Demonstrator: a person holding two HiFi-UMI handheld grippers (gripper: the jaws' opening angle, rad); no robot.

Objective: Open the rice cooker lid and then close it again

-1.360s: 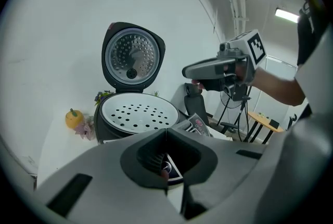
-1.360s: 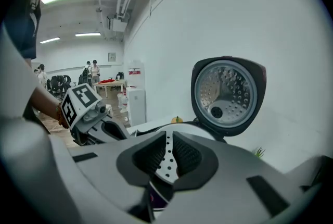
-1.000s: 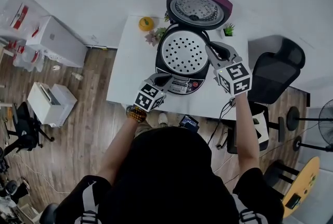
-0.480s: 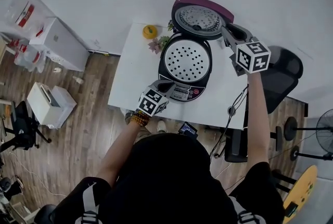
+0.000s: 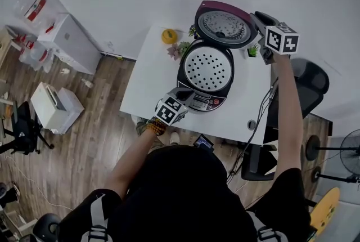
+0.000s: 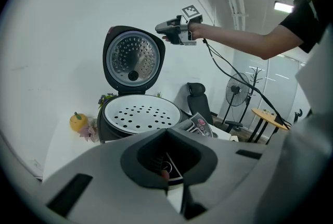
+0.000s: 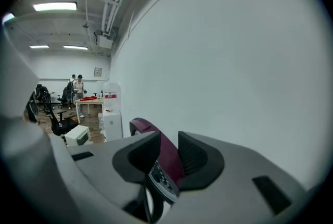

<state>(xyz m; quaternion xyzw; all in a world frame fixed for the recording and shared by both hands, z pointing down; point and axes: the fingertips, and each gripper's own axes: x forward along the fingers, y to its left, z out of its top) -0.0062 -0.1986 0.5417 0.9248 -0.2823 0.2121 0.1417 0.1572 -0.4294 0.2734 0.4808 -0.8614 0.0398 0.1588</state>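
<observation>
Standing upright behind the cooker [image 5: 209, 102], the lid [image 5: 226, 26] is fully open, its metal inner face turned toward the person and the perforated tray [image 5: 208, 68] exposed in the pot below; the cooker sits toward the back of the white worktop [image 5: 152, 83]; the opening half of the task looks done. A second ago the right tool [image 5: 260, 17] was low by the cooker's right rim with its jaws together; since then it has climbed to the lid's top right edge, and its jaws have just been opening; they now stand apart, and its own view shows the lid's maroon rim running between the pads, with no clear sign that they press on it. The left tool [image 5: 184, 93] has kept its place at the cooker's front left, beside the control panel, jaws closed and holding nothing; it seems set there to steady the body. Judging from this, the right tool is lining up on the rim to swing the lid back down; the closing itself has not begun.
</observation>
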